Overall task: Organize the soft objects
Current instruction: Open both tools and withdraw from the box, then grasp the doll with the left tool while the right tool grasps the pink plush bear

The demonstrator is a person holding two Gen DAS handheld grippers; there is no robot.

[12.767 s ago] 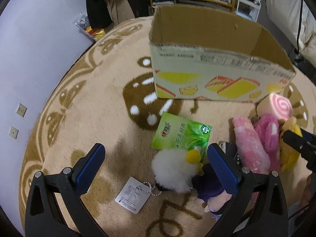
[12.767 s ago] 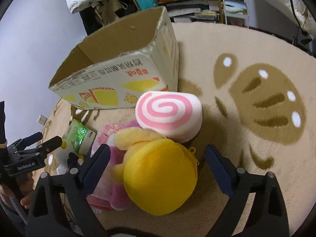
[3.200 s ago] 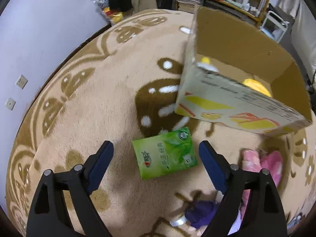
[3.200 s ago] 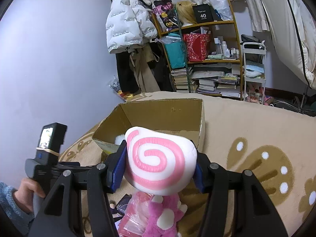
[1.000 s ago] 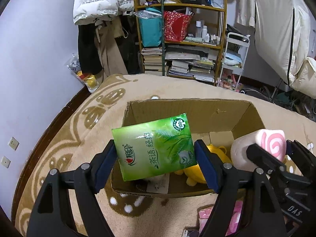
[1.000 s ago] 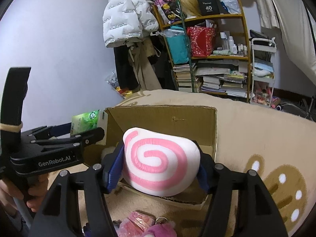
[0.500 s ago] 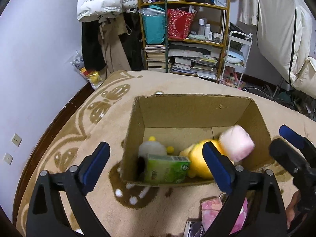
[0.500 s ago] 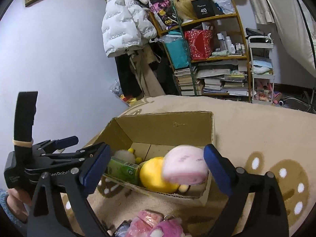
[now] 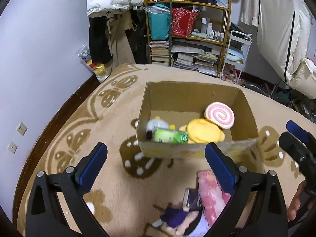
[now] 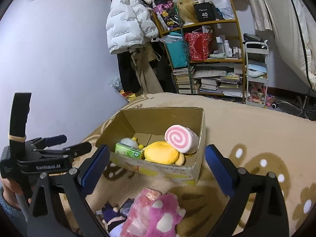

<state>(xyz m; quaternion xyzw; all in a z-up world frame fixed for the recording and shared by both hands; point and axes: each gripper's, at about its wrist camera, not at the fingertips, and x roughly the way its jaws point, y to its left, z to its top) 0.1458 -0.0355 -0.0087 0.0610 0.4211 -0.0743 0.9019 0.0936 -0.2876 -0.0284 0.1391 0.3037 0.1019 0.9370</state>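
An open cardboard box (image 9: 177,94) (image 10: 199,144) stands on the rug. Inside lie a pink swirl cushion (image 9: 219,115) (image 10: 180,138), a yellow plush (image 9: 203,131) (image 10: 162,152), a green tissue pack (image 9: 169,136) (image 10: 129,151) and a white fluffy toy (image 9: 157,124) (image 10: 127,141). A pink plush (image 9: 211,195) (image 10: 158,213) and a purple-haired doll (image 9: 177,217) (image 10: 110,215) lie on the rug in front of the box. My left gripper (image 9: 156,162) is open and empty above the rug near the box. My right gripper (image 10: 157,163) is open and empty above the pink plush.
The beige patterned rug (image 9: 79,130) covers the floor. A cluttered shelf (image 9: 187,29) (image 10: 207,59), hanging coats (image 10: 128,23) and a white cart (image 10: 255,73) stand at the back wall. The other gripper shows at the right edge of the left wrist view (image 9: 296,142) and at the left of the right wrist view (image 10: 49,154).
Both grippers opened; the tissue pack and the swirl cushion dropped into the box and settled. Both grippers have drawn back from the box, so the toys on the rug show more.
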